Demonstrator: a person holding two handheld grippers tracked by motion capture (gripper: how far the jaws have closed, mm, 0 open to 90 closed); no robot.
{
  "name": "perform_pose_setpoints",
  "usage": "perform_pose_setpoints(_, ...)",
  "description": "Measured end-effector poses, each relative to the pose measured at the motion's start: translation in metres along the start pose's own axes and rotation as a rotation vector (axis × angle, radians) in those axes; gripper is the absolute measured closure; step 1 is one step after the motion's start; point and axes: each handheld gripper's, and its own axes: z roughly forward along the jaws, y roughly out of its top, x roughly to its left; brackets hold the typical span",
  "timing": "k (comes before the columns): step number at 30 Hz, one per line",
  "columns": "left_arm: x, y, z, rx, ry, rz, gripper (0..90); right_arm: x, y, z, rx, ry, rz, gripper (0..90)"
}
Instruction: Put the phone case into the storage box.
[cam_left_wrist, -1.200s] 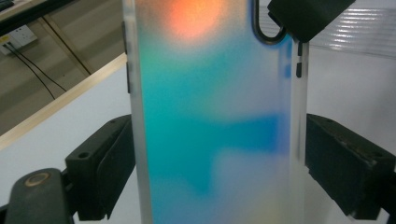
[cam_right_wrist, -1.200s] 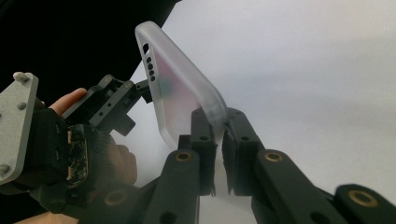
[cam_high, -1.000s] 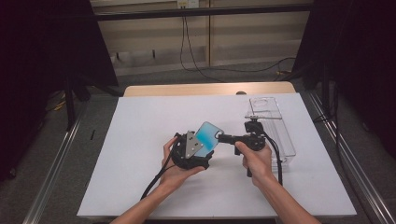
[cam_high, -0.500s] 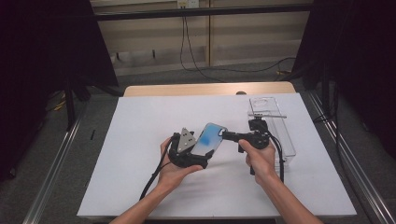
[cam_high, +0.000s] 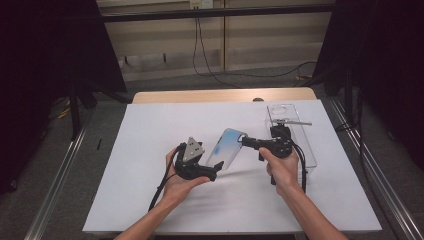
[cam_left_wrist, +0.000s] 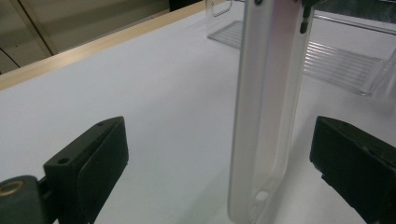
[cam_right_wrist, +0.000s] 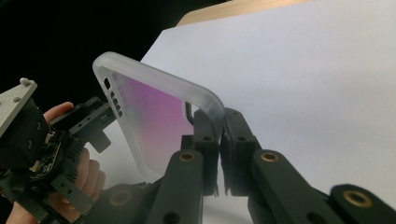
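Phone case (cam_high: 226, 148), pinched at one corner by right gripper (cam_high: 246, 142), now sits between spread jaws of left gripper (cam_high: 216, 172), shifted toward 3 o'clock.

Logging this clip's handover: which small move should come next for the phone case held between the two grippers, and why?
Probably close the left gripper on the phone case. Its jaws stand wide open on either side of the case's lower end, not touching it, while the right gripper alone pinches the case's edge and holds it above the table.

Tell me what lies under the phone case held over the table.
Under the translucent frosted phone case, pinched by the right gripper, lies bare white table sheet with its shadow. The open left gripper straddles its lower end.
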Motion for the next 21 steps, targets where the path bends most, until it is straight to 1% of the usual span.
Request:
perform_pose_setpoints(1, 0.001, -0.001, -0.001, -0.008, 0.004, -0.008, 4.0, -0.001, 0.000, -0.001, 0.001, 0.000, 0.000, 85.8)
perform_pose_setpoints(2, 0.002, -0.001, -0.002, -0.007, 0.012, -0.001, 3.8, -0.001, 0.001, -0.001, -0.004, -0.003, -0.003, 85.7)
perform_pose_setpoints(3, 0.003, -0.001, -0.003, -0.007, 0.014, -0.004, 3.2, -0.002, 0.001, -0.002, -0.004, -0.006, -0.005, 85.8)
perform_pose_setpoints(5, 0.006, -0.001, -0.005, -0.014, 0.007, -0.015, 2.8, -0.003, 0.002, -0.003, -0.011, -0.008, 0.001, 85.7)
perform_pose_setpoints(7, 0.007, -0.001, -0.008, -0.022, 0.015, -0.021, 3.4, -0.005, 0.003, -0.005, -0.014, -0.012, -0.002, 85.7)
perform_pose_setpoints(10, 0.008, 0.000, -0.011, -0.036, 0.011, -0.029, 3.0, -0.005, 0.003, -0.006, -0.022, -0.024, -0.010, 85.7)
perform_pose_setpoints(11, 0.008, 0.000, -0.012, -0.041, 0.014, -0.035, 3.0, -0.006, 0.004, -0.007, -0.025, -0.026, -0.017, 85.8)
perform_pose_setpoints(13, 0.008, 0.001, -0.014, -0.042, 0.022, -0.032, 2.6, -0.005, 0.004, -0.009, -0.031, -0.033, -0.028, 85.8)
perform_pose_setpoints(16, 0.010, 0.001, -0.017, -0.062, 0.004, -0.037, 2.7, -0.004, 0.006, -0.011, -0.038, -0.050, -0.047, 85.7)
perform_pose_setpoints(17, 0.011, 0.001, -0.018, -0.063, 0.005, -0.031, 2.7, -0.004, 0.006, -0.012, -0.042, -0.063, -0.059, 85.7)
perform_pose_setpoints(18, 0.011, 0.002, -0.019, -0.061, 0.013, -0.028, 2.5, -0.004, 0.006, -0.012, -0.044, -0.067, -0.064, 85.7)
perform_pose_setpoints(20, 0.011, 0.002, -0.023, -0.061, 0.022, -0.038, 2.6, -0.005, 0.007, -0.014, -0.046, -0.068, -0.063, 85.7)
perform_pose_setpoints(21, 0.011, 0.002, -0.024, -0.063, 0.031, -0.044, 2.5, -0.005, 0.007, -0.014, -0.050, -0.078, -0.071, 85.7)
